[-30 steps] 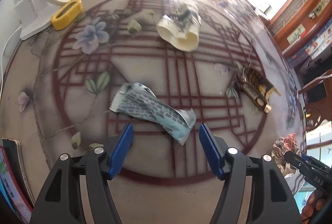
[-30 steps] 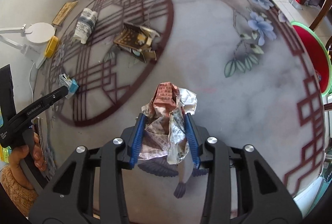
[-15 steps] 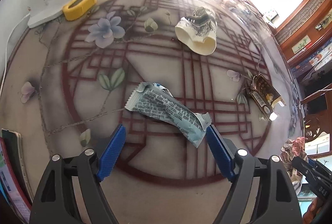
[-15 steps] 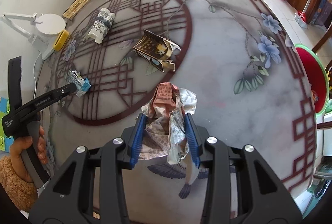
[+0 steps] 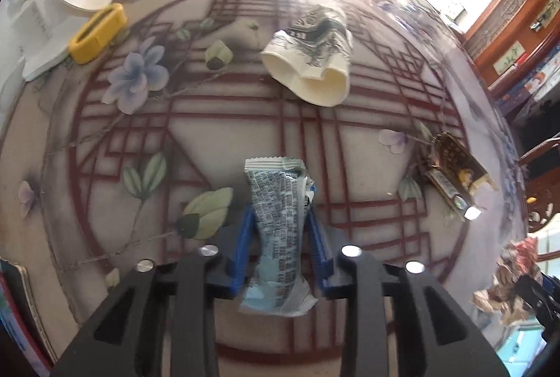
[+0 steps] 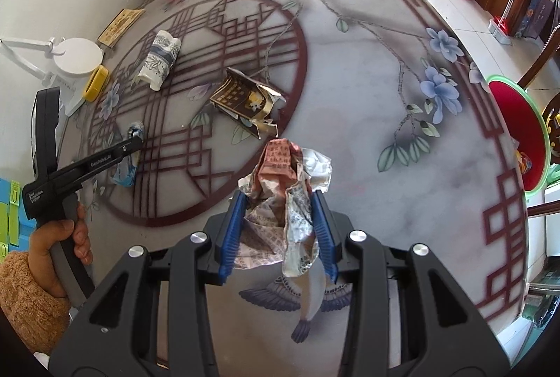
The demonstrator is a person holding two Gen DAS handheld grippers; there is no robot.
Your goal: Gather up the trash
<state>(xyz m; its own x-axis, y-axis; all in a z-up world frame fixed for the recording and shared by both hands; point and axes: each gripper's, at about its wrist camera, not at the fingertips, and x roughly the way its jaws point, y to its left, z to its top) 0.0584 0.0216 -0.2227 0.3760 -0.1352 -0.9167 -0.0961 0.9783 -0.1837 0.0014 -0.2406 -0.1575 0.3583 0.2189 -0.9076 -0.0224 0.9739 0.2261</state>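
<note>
The pickup step is in hand. The left gripper (image 5: 278, 230), at lower centre of the left view, has its jaws closing on a wrapper (image 5: 278, 219), which is pinched between them on the counter (image 5: 367, 139). The right gripper (image 6: 278, 230) is narrowly set, clamped on crumpled paper (image 6: 283, 195). A cup (image 5: 311, 62) and carton (image 5: 455, 174) are left lying. Next, a lift of the wrapper is called for.

left wrist: close, steeply down on table (image 5: 350, 139) | right wrist: likewise | shared: probably table centre
</note>
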